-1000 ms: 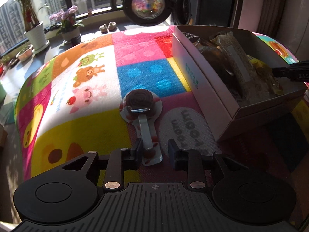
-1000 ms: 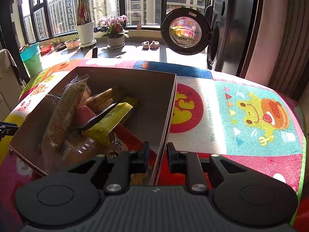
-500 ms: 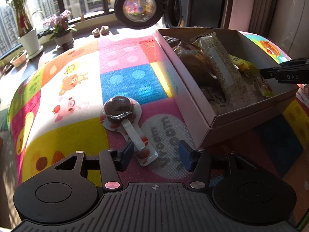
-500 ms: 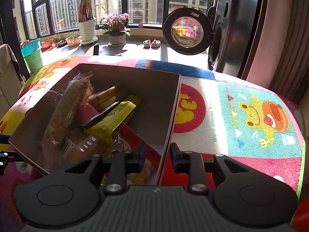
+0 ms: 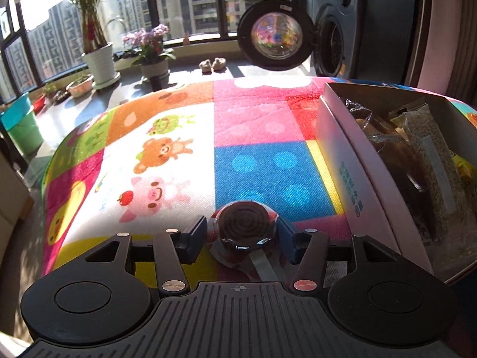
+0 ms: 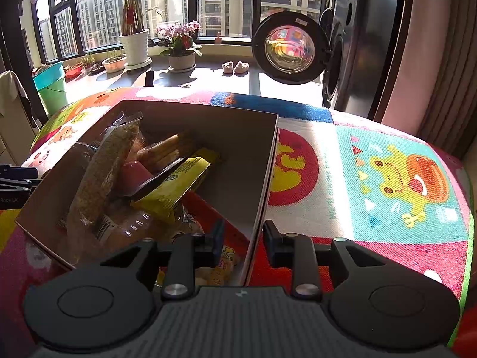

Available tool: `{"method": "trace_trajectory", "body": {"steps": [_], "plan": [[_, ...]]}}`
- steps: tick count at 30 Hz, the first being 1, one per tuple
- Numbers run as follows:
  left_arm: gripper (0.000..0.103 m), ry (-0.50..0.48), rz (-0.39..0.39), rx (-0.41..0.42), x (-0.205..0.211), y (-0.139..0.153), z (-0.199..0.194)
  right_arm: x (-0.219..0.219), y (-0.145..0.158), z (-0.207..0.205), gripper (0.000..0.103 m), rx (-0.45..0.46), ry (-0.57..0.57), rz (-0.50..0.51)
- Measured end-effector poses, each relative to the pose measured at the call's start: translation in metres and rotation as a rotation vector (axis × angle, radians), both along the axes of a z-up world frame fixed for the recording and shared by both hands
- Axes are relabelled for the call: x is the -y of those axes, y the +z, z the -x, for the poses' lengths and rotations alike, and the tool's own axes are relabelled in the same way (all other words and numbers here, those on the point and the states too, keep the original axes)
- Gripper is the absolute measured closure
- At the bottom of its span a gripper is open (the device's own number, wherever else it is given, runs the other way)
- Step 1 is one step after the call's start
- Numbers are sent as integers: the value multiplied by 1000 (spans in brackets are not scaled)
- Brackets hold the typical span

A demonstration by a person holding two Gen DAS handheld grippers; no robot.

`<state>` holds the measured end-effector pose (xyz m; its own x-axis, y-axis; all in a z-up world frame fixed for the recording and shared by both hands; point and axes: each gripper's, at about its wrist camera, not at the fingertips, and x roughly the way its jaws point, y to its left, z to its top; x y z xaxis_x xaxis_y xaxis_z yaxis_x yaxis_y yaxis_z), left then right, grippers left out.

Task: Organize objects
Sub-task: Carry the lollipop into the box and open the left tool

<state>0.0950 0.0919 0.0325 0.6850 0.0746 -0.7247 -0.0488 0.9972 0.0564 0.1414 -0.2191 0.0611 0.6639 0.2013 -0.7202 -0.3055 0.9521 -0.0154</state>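
Your left gripper (image 5: 242, 240), jaws just widened and not yet pressing, straddles the brown chocolate lollipop in crinkly clear wrapper (image 5: 244, 223) on the colourful surface (image 5: 167, 161); light, brittle, slippery, so pinch the round head gently.

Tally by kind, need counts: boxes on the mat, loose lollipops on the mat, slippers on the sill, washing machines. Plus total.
Box: 1
Lollipop: 1
Slippers: 2
Washing machine: 1
Total: 5
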Motion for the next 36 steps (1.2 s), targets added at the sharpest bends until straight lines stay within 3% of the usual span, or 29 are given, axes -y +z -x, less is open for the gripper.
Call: {"method": "trace_trajectory", "body": {"steps": [5, 6, 10, 13, 21, 29, 36], "plan": [[47, -4, 38, -11, -8, 2, -3, 0, 0, 0, 74, -2, 4, 1], [53, -16, 62, -24, -9, 3, -2, 0, 0, 0, 74, -2, 3, 0], [53, -75, 125, -61, -7, 15, 2, 0, 0, 0, 74, -1, 2, 1], [53, -102, 93, -22, -1, 37, 8, 1, 0, -1, 74, 0, 1, -2], [53, -190, 166, 100, 19, 97, 13, 4, 0, 0, 74, 3, 1, -12], [53, -252, 152, 106, 64, 73, -7, 4, -1, 0, 74, 6, 1, -10], [52, -272, 73, 112, 80, 60, -8, 3, 0, 0, 74, 4, 2, -3]]}}
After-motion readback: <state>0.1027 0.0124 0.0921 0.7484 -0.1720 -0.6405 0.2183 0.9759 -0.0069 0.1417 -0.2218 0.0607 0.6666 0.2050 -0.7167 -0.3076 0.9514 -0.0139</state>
